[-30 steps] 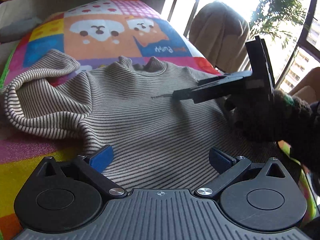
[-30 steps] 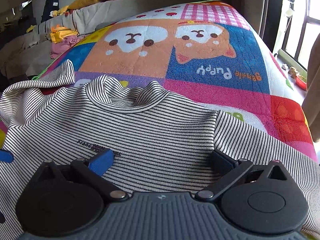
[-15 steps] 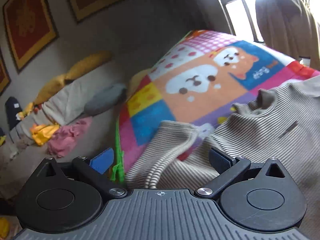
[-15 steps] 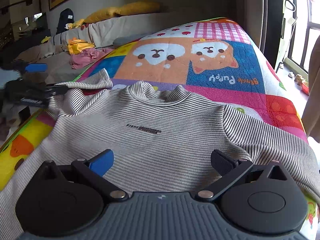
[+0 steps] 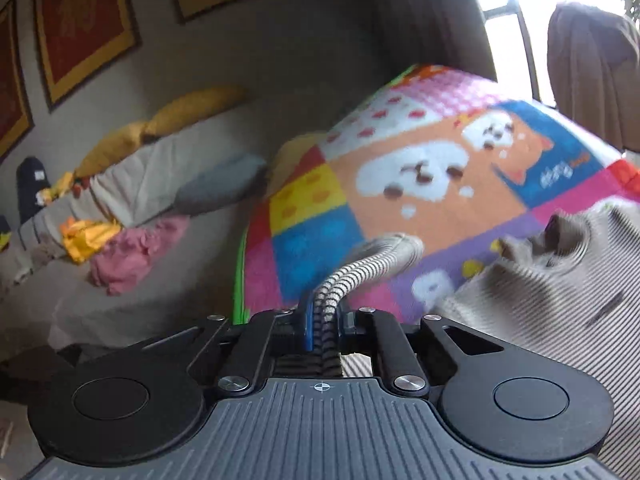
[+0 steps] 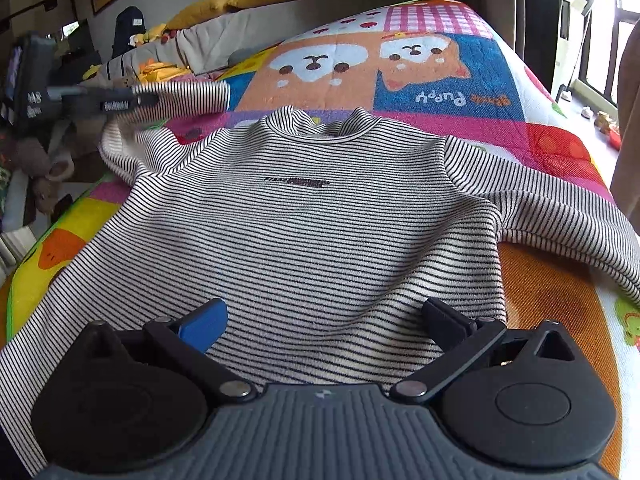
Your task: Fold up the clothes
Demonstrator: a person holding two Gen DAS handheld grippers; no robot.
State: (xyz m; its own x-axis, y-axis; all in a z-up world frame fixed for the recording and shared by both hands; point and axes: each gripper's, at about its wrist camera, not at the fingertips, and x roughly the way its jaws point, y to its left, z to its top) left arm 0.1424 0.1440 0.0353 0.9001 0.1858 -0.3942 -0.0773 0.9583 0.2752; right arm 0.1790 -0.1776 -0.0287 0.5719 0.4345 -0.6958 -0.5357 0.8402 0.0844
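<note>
A striped sweater (image 6: 320, 216) lies front-up on a colourful puppy blanket (image 6: 440, 68) spread over the bed, collar at the far side. The left gripper (image 5: 322, 320) has its jaws closed tight on the sweater's left sleeve (image 5: 360, 268), holding that sleeve lifted off the blanket at the far left. The right gripper (image 6: 324, 320) hangs over the sweater's near hem, jaws spread wide and gripping nothing.
</note>
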